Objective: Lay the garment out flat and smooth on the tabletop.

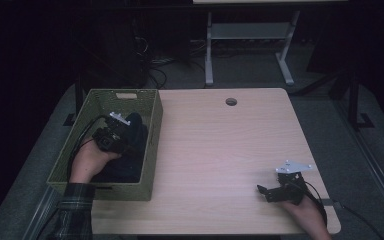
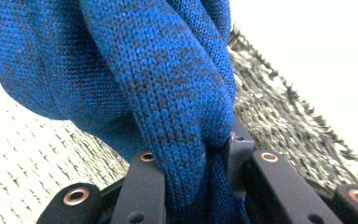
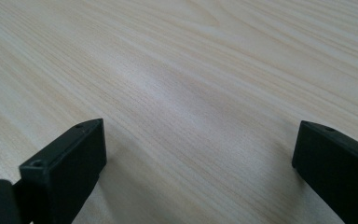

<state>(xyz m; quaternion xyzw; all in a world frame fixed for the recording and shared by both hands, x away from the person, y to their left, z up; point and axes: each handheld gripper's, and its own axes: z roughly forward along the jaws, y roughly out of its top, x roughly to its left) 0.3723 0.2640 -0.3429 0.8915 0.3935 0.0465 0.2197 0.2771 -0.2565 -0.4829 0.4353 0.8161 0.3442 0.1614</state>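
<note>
Blue knit cloth (image 2: 168, 93) sits clamped in the left gripper (image 2: 205, 158) inside the basket (image 1: 150, 150); right gripper (image 3: 196, 154) gapes over the table (image 3: 191, 70).

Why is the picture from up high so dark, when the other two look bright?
High view: dim room, black background, the table lit softly. Left gripper view: the blue knit sharp up close, the corner beyond washed out white. Right gripper view: bright wood with soft glare, the right gripper slightly blurred.

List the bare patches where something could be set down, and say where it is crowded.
Bare tabletop runs from the basket across to the right tongs, and back to the cable hole. Crowded: the basket, holding blue knitwear and the left tongs.
</note>
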